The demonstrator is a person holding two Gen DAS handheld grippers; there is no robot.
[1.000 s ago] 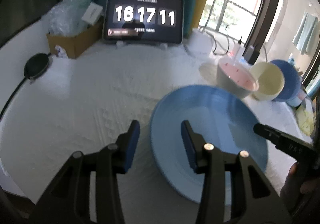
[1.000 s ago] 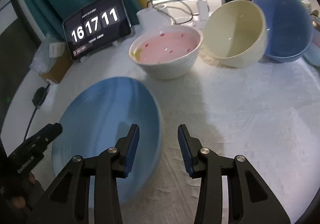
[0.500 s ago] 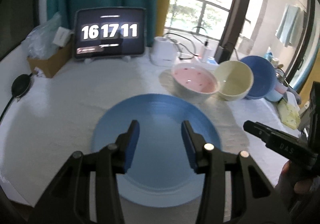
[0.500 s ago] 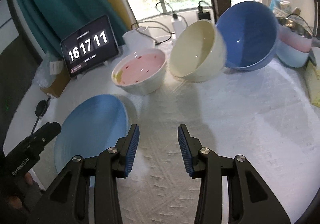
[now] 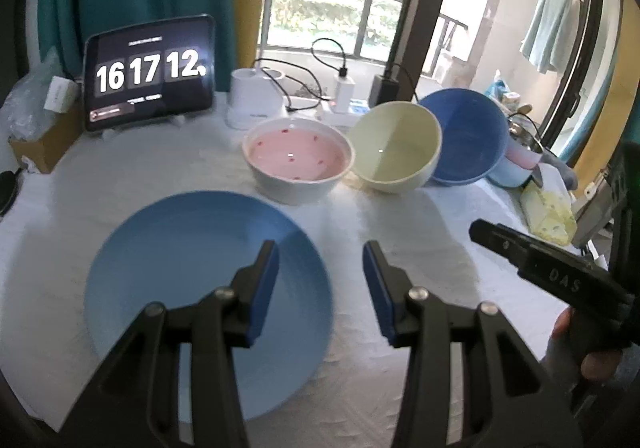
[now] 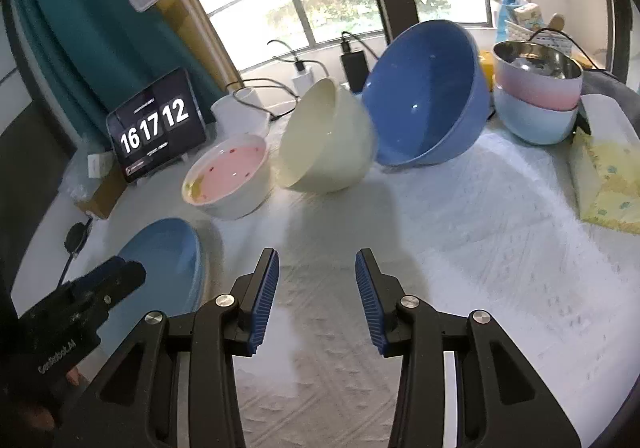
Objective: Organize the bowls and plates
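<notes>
Blue plate (image 5: 200, 272): flat on the white-covered table (image 6: 460, 248), nearest the person, within easy reach. Pink bowl (image 5: 298, 160), cream bowl (image 5: 394, 148) and blue bowl (image 5: 466, 136): rowed behind it, the latter two tilted, each leaning on its neighbour. Left tool (image 5: 320, 288) and right tool (image 6: 316, 292): jaws apart, empty, hovering above the table.

Strong daylight pours in through the window (image 5: 332, 8), blown out to white glare. Bowls cast soft shadows toward me across the surface (image 6: 460, 248). Both views bend hard at the dark, vignetted edges; everything looks slightly soft.
</notes>
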